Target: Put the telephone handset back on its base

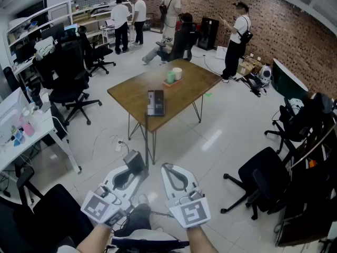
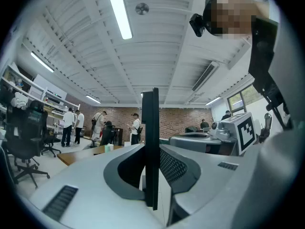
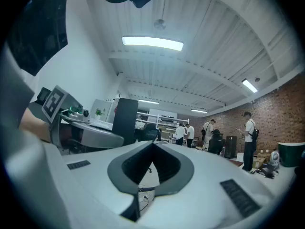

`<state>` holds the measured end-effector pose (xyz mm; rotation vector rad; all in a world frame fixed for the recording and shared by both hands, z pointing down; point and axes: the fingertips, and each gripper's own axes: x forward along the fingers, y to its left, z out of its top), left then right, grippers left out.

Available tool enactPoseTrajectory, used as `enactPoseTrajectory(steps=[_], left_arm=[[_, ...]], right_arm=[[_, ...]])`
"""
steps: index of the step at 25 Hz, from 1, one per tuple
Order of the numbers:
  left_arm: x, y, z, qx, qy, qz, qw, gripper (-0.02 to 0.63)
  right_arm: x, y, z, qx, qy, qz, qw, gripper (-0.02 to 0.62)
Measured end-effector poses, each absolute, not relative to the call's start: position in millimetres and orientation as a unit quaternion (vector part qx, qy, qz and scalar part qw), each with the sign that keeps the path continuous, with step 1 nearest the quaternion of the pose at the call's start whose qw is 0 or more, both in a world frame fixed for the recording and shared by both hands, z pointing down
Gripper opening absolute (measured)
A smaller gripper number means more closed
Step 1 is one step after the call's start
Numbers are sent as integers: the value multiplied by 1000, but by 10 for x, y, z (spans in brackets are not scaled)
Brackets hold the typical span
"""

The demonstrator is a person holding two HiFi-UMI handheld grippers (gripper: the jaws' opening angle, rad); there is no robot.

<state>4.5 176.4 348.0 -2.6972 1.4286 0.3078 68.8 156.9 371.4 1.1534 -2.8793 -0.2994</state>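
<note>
The telephone [image 1: 155,103], dark with a pale strip, lies on the wooden table [image 1: 131,91] well ahead of me. Both grippers hang low over the floor, short of the table. My left gripper [image 1: 134,165] is shut on a thin dark flat object [image 1: 136,162], which stands edge-on between its jaws in the left gripper view [image 2: 150,147]. From the right gripper view that same dark flat object [image 3: 125,120] shows as an upright rectangle. My right gripper [image 1: 168,167] is shut with nothing in it, its tips meeting [image 3: 153,144]. I cannot tell whether the held object is the handset.
Two cups [image 1: 174,75] stand on a tray at the table's far side. Black office chairs [image 1: 71,83] and a white desk [image 1: 31,136] line the left, and more chairs [image 1: 263,181] stand on the right. Several people [image 1: 237,38] stand by the brick wall.
</note>
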Motion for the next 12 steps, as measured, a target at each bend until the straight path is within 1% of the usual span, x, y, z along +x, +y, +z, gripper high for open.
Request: enactPoseTrajectory(steps=[12], left_arm=[[-50,1322,3523,-874,474,106,27,72]], right_arm=[[676,1155,3742,369,-924,-96,23,5]])
